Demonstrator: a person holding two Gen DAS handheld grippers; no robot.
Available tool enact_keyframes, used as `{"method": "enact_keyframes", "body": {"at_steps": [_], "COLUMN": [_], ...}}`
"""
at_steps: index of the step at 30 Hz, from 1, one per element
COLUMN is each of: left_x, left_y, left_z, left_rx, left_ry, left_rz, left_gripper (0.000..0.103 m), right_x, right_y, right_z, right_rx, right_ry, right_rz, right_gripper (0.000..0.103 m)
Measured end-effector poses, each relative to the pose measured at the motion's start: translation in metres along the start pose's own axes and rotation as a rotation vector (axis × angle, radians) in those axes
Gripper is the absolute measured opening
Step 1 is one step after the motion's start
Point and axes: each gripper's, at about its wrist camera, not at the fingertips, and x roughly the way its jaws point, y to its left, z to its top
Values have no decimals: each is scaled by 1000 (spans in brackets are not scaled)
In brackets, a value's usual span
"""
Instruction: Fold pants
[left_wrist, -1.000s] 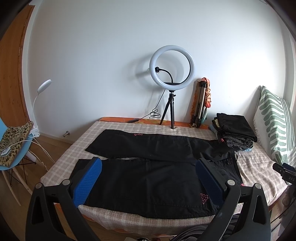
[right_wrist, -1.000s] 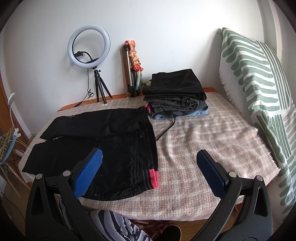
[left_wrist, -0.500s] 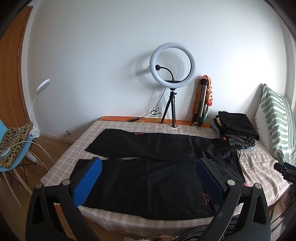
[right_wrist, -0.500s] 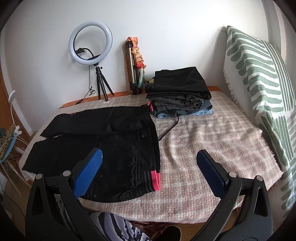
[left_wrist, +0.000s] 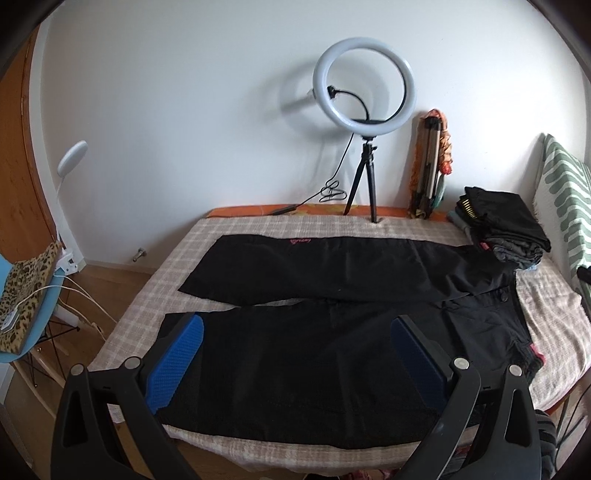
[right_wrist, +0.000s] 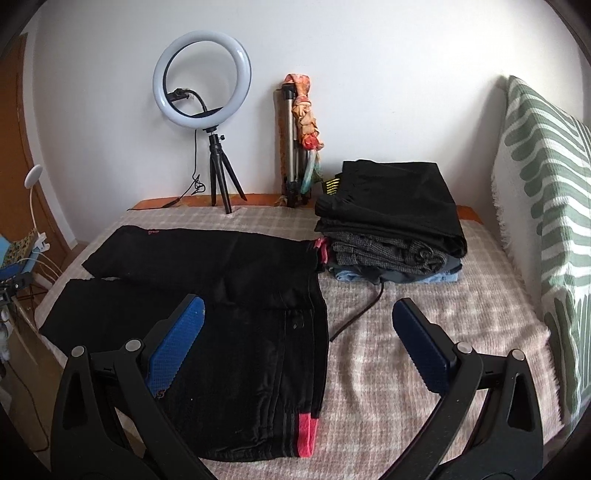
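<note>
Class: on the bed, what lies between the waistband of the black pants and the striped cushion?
Mostly bare checked blanket, crossed only by a thin black cord near the pants; the striped cushion stands beyond. The right wrist view shows this.

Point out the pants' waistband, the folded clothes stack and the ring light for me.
pants (right_wrist: 306, 434), right wrist view, pink waistband end.
folded clothes stack (right_wrist: 395, 203), right wrist view, top black garment.
ring light (left_wrist: 404, 66), left wrist view, ring's right rim.

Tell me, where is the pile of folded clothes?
The pile of folded clothes sits at the bed's far end, right of the black pants, near the striped pillow.
</note>
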Motion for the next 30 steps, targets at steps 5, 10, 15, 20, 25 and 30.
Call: {"method": "enact_keyframes", "body": {"at_steps": [5, 10, 15, 20, 25, 30], "left_x": [38, 77, 122, 169, 226, 281], "left_y": [26, 50, 72, 95, 121, 141], "left_z": [7, 21, 44, 69, 92, 105], "left_rx": [-7, -15, -7, -17, -69, -67], "left_ry": [68, 134, 194, 247, 314, 352], "left_rz": [-2, 19, 13, 15, 21, 51], "left_gripper": [103, 103, 103, 103, 102, 102], "right_x": [42, 96, 156, 221, 280, 337], "right_y": [17, 47, 79, 105, 127, 143], "right_z": [41, 78, 103, 112, 112, 110], "right_rx": [-107, -226, -322, -374, -428, -473], "right_ry": [43, 114, 182, 270, 331, 417], "right_rz": [61, 168, 225, 277, 307, 303], "right_gripper": [103, 103, 103, 103, 103, 100]}}
